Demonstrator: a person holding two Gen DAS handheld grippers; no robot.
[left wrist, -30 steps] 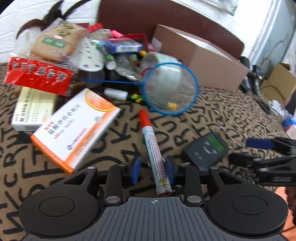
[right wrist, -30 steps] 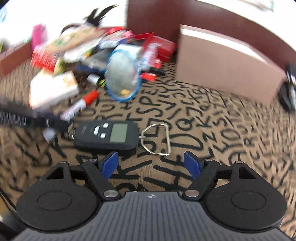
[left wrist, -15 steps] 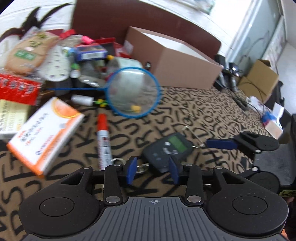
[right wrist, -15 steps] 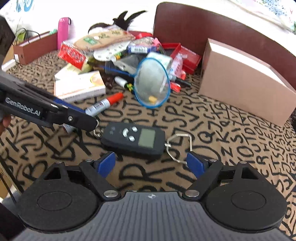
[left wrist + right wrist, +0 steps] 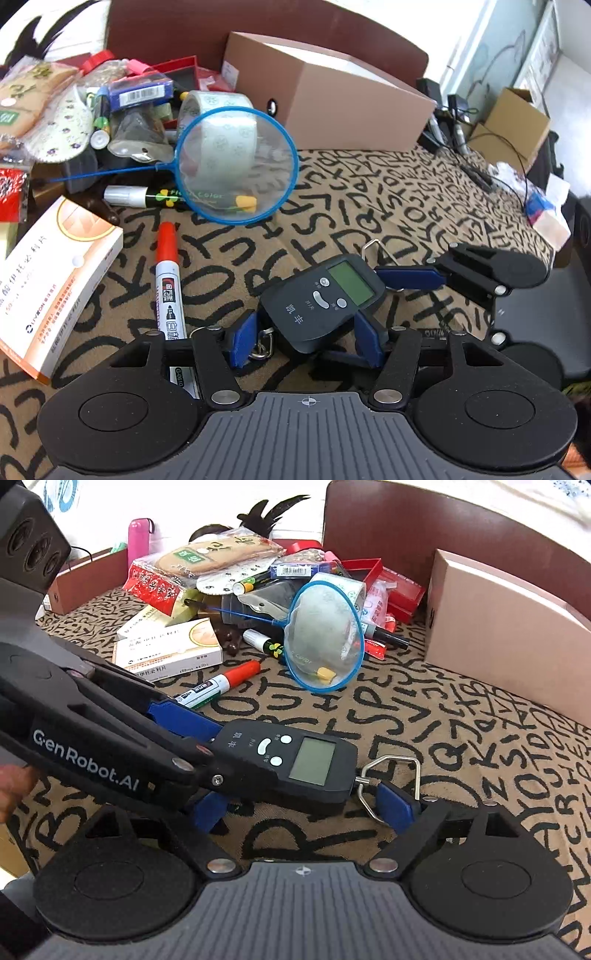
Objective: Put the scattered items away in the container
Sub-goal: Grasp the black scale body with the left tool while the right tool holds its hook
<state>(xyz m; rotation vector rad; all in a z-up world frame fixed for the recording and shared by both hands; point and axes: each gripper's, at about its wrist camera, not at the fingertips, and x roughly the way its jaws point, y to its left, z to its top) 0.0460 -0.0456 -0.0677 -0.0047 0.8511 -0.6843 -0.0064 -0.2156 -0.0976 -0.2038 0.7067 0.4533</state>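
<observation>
A black digital hanging scale [image 5: 325, 295] lies on the letter-print cloth, and its metal hook [image 5: 391, 775] points right. My left gripper [image 5: 306, 343] straddles the scale's near end. Its jaws are opening, with a gap and a small metal ring beside the left pad. My right gripper [image 5: 303, 806] is open just in front of the scale [image 5: 288, 757], with one blue fingertip [image 5: 395, 805] by the hook. In the left wrist view, the right gripper's blue finger [image 5: 406, 275] reaches the scale's far end. The tan cardboard box [image 5: 351, 99] stands behind.
A red-capped marker [image 5: 166, 273] lies left of the scale. A blue hand net [image 5: 236, 166] rests over a tape roll [image 5: 218, 129]. An orange-and-white medicine box [image 5: 48, 280] is at the left. Several packets and pens are piled at the back left. More boxes and cables stand at the far right [image 5: 513, 122].
My left gripper moved right, from over the red marker to the scale's end, and its jaws widened. My right gripper drew closer to the scale's hook end.
</observation>
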